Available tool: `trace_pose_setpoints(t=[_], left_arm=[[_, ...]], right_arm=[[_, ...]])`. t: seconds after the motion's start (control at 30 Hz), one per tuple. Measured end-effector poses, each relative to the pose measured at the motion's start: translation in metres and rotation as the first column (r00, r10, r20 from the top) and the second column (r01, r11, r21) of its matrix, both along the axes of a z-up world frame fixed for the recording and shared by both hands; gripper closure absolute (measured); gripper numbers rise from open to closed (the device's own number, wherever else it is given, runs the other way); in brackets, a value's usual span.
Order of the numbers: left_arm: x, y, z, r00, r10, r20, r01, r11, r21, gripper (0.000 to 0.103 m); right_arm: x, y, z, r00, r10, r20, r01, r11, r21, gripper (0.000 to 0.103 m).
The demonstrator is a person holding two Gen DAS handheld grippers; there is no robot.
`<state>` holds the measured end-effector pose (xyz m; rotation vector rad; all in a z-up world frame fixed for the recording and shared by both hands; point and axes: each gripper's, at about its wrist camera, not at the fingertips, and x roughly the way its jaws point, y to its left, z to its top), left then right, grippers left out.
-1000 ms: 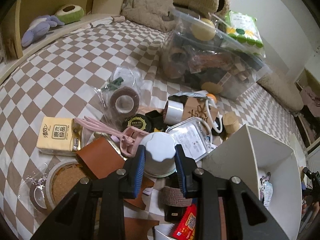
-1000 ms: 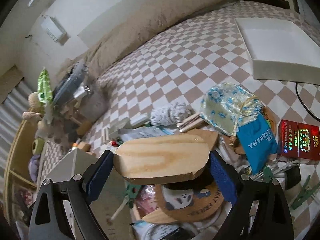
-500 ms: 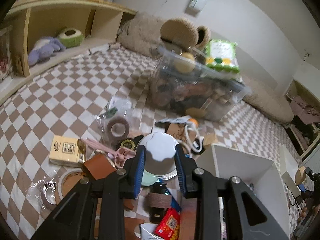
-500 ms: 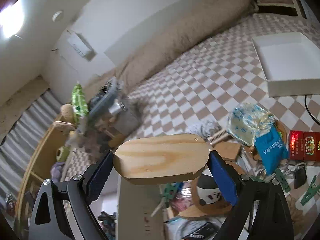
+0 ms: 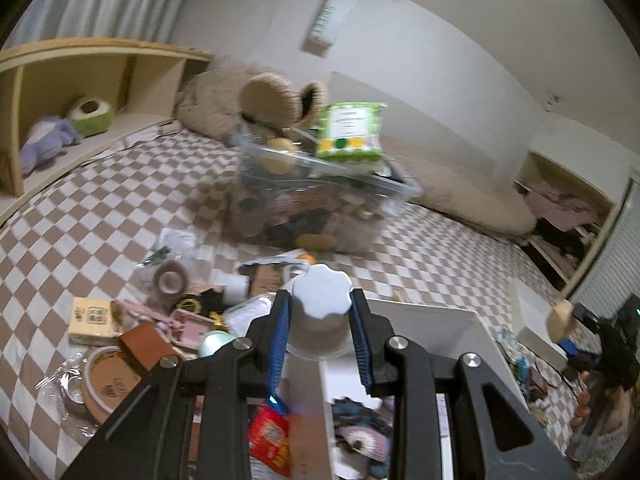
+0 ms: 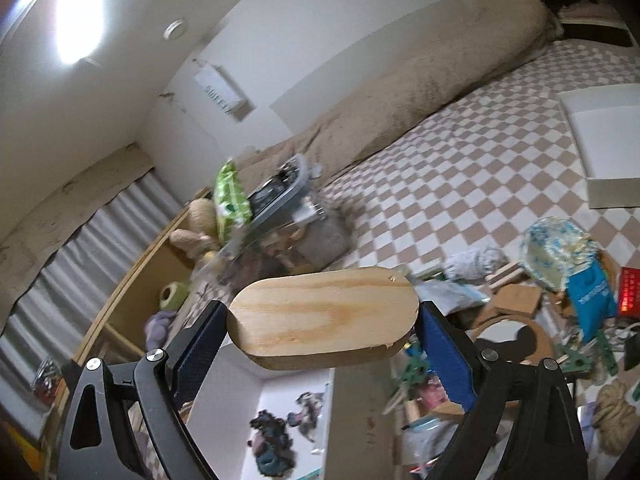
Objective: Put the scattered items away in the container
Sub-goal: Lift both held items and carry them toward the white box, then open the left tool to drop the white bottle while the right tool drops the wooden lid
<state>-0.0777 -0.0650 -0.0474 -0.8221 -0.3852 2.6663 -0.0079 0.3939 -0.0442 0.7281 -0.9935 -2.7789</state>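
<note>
Over the white box point(image 5: 424, 316): L gripper point(image 5: 320, 344) clamped on scalloped-lid jar point(image 5: 321, 300), R gripper point(image 6: 322, 332) clamped on wood oval block point(image 6: 324, 316). Centre both inside walls, lower, then release; don't drop from height.

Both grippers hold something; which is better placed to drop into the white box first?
Right, probably: its wooden board already hangs over the white box opening, while the left's jar is at the near wall.

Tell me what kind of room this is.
Probably a bedroom: a checkered bed cover strewn with clutter, long pillow against the wall, plush toys on a wooden shelf, curtains.
</note>
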Motion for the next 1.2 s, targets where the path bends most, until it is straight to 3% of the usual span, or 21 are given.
trace_pose_setpoints(t=[0.3,0.43,0.6,0.9,0.93,0.97,1.0,1.03,1.2], left_arm=[[0.013,0.037,0.008,0.988,-0.156,0.006,0.155,0.987,0.031,0.074],[0.015,0.060,0.000,0.971,-0.234,0.058,0.232,0.972,0.040,0.074],[0.013,0.089,-0.019,0.928,-0.337,0.159,0.332,0.941,0.060,0.074],[0.023,0.127,-0.043,0.885,-0.387,0.258,0.413,0.909,-0.054,0.073],[0.024,0.131,-0.046,0.884,-0.385,0.265,0.416,0.907,-0.067,0.071],[0.025,0.134,-0.048,0.883,-0.383,0.270,0.416,0.906,-0.077,0.060],[0.026,0.136,-0.050,0.883,-0.379,0.277,0.416,0.905,-0.087,0.043],[0.026,0.136,-0.050,0.884,-0.376,0.277,0.414,0.906,-0.092,0.038],[0.025,0.128,-0.044,0.904,-0.352,0.244,0.384,0.918,-0.098,0.036]], right_arm=[[-0.004,-0.031,0.004,0.997,0.079,0.000,-0.079,0.997,0.012,0.009],[-0.006,-0.044,0.004,0.994,0.112,0.008,-0.113,0.994,0.012,0.009],[-0.011,-0.056,0.000,0.988,0.153,0.028,-0.153,0.988,0.002,0.009],[-0.014,-0.075,-0.003,0.979,0.198,0.046,-0.199,0.980,0.013,0.009],[-0.014,-0.077,-0.004,0.978,0.203,0.049,-0.204,0.979,0.014,0.009],[-0.015,-0.079,-0.004,0.977,0.208,0.053,-0.209,0.978,0.014,0.009],[-0.015,-0.081,-0.005,0.975,0.213,0.056,-0.214,0.977,0.014,0.009],[-0.016,-0.082,-0.006,0.974,0.218,0.058,-0.219,0.976,0.014,0.009],[-0.018,-0.089,-0.009,0.970,0.234,0.072,-0.235,0.972,0.017,0.009]])
